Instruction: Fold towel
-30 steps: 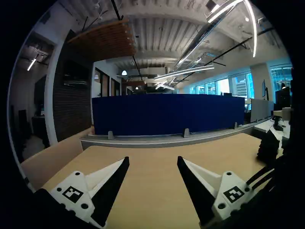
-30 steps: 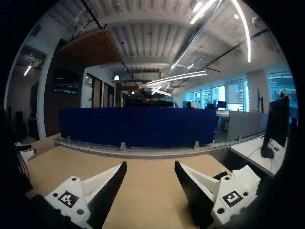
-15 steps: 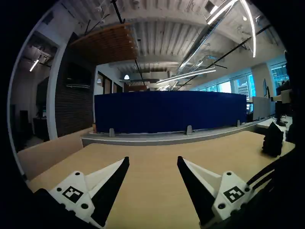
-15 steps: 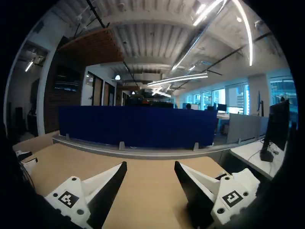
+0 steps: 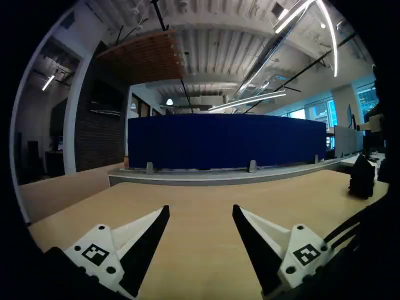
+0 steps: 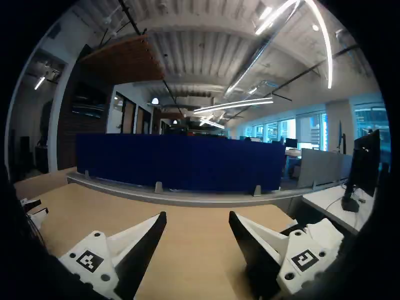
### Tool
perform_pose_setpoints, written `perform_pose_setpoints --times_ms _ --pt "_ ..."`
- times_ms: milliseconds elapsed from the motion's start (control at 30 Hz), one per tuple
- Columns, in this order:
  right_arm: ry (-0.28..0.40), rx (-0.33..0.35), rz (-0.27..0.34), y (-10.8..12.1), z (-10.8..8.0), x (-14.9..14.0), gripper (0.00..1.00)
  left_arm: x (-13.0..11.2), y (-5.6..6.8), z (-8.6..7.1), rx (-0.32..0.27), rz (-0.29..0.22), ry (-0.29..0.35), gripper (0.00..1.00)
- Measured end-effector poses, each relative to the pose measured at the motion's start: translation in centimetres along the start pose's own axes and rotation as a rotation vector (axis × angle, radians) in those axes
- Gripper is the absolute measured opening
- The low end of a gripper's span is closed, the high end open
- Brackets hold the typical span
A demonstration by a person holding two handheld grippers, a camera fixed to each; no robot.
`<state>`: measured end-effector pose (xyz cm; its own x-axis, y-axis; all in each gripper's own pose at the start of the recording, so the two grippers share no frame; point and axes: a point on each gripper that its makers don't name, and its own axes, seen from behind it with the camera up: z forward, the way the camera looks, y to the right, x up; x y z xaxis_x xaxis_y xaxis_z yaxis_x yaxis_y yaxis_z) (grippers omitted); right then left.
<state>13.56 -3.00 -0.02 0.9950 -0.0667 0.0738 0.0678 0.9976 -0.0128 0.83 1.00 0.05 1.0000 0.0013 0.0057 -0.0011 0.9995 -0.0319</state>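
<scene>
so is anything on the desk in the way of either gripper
Nothing visible. Ahead of the left gripper and the right gripper, both open, the desk runs bare to the blue divider. A dark object stands aside, far right in the left gripper view.

Left gripper (image 5: 200,206) — white, black-faced, marker-tagged

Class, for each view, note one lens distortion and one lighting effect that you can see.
Left gripper view: the fisheye bows the blue partition and the desk rail; the ceiling light strips burn out white. Right gripper view: the windows glare pale, the dark wall at left sits in gloom, the open right tongs look sharp.
</scene>
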Motion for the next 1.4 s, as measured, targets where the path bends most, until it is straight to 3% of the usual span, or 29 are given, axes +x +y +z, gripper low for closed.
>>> perform_pose_setpoints --times_ms 300,1100,1400 --pt "-0.002 0.001 -0.004 0.0 0.5 -0.3 0.97 -0.4 -0.7 0.0 0.021 -0.005 0.008 0.94" --pt "0.035 -0.001 0.019 1.4 1.3 -0.1 0.97 -0.8 -0.6 0.0 0.023 -0.003 0.006 0.94" --pt "0.039 -0.003 -0.002 2.5 1.0 -3.1 0.97 -0.9 -0.7 0.1 0.023 -0.003 0.005 0.94"
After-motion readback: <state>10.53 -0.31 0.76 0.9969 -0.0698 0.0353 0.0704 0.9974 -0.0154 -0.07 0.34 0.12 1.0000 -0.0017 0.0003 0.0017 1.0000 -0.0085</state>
